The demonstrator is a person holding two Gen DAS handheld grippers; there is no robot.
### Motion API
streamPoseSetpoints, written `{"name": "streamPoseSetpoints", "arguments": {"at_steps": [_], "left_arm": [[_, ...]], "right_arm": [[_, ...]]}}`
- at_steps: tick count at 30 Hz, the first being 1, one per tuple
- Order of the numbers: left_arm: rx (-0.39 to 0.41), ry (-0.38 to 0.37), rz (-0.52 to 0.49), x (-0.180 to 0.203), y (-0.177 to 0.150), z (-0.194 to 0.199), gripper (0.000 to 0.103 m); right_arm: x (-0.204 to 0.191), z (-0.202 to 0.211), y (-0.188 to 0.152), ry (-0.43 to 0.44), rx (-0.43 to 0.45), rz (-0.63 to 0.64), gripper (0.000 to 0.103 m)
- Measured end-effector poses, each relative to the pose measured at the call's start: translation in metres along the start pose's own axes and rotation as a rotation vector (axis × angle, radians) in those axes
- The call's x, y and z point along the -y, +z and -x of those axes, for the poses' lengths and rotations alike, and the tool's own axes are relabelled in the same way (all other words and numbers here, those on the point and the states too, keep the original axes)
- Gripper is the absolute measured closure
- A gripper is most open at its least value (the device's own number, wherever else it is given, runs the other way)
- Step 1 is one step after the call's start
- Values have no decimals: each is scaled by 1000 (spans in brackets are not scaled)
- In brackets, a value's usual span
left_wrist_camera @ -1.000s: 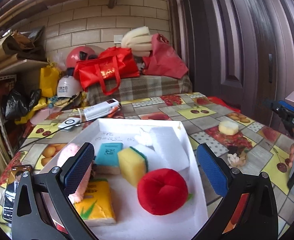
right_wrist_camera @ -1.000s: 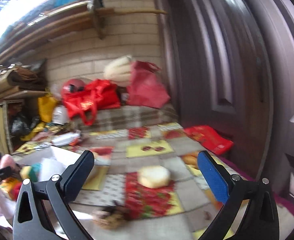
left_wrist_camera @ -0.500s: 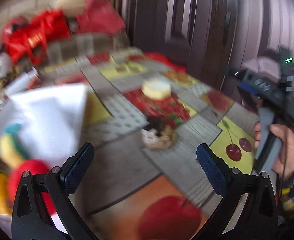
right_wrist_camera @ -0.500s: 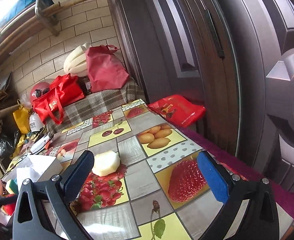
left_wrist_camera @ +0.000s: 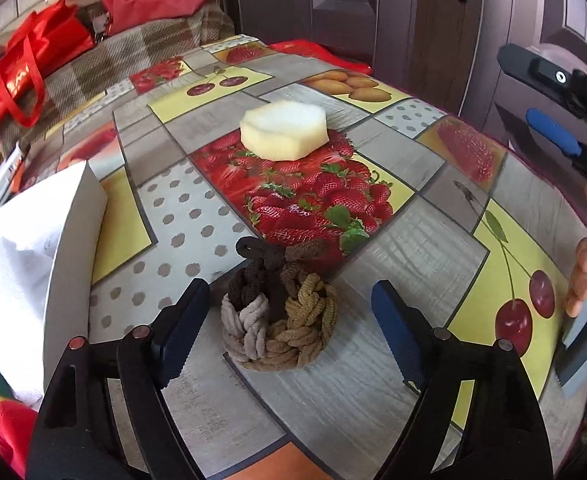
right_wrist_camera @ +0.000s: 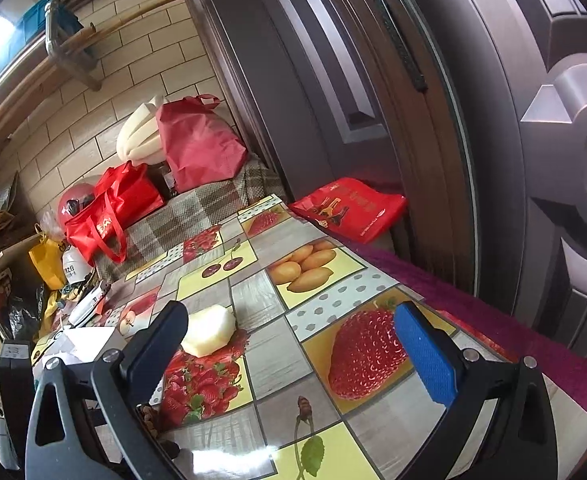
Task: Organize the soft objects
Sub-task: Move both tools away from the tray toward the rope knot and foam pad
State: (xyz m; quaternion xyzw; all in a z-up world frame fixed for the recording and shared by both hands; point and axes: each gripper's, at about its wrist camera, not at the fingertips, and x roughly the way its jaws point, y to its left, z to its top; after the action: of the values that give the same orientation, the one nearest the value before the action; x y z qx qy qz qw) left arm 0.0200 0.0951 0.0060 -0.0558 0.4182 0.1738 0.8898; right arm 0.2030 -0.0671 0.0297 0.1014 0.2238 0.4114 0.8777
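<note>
- Table point(left_wrist_camera: 393, 400): a fruit-print cloth covers it and runs ahead of both claws. The surface is flat, so the fingers can come down on it without snagging.
- White box point(left_wrist_camera: 73, 240): to the left of the left gripper point(left_wrist_camera: 289, 328), with its near wall just beside the left finger. It already holds soft items and is judged to be the place for the rest.
- Right gripper point(right_wrist_camera: 293, 344): jaws spread wide and holding nothing. It hangs above the table, with a printed strawberry between its fingers.
- Left gripper: jaws spread wide and holding nothing. It sits low over the table.
- Foam block point(left_wrist_camera: 284, 131): pale and many-sided, well ahead of the left gripper. In the right wrist view point(right_wrist_camera: 209, 336) it lies just beyond the right claw's left finger.
- Braided rope ring point(left_wrist_camera: 279, 312): lies flat on the cloth between the left fingers and slightly ahead of them. Neither pad touches it.
- Step in hand, as judged: grasp the ring with the left gripper.
  - Move forward until the pads flank the widest part of the ring.
  - Lower the pads close to the cloth.
  - Close the pads gently, since the braid will probably compress.
  - Lift the ring clear of the box wall, then swing left.
</note>
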Motion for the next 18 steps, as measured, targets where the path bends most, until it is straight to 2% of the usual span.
{"name": "streamPoseSetpoints", "arguments": {"at_steps": [3, 5, 7, 9, 13, 18], "left_arm": [[11, 1, -14, 2, 0, 2, 36], [17, 4, -20, 3, 0, 3, 41], [19, -6, -24, 4, 1, 3, 59], [34, -6, -27, 5, 0, 6, 65], [106, -6, -17, 3, -7, 25, 66], [202, 11, 50, -10, -25, 56, 66]], "right_arm": [[-1, 1, 0, -5, 2, 8, 0], [-2, 2, -1, -9, 7, 13, 0], [-2, 2, -1, -12, 6, 14, 0], [-2, 1, 0, -16, 4, 14, 0], [-6, -11, 1, -2, -57, 36, 0], [-33, -65, -7, 78, -308, 158, 0]]}}
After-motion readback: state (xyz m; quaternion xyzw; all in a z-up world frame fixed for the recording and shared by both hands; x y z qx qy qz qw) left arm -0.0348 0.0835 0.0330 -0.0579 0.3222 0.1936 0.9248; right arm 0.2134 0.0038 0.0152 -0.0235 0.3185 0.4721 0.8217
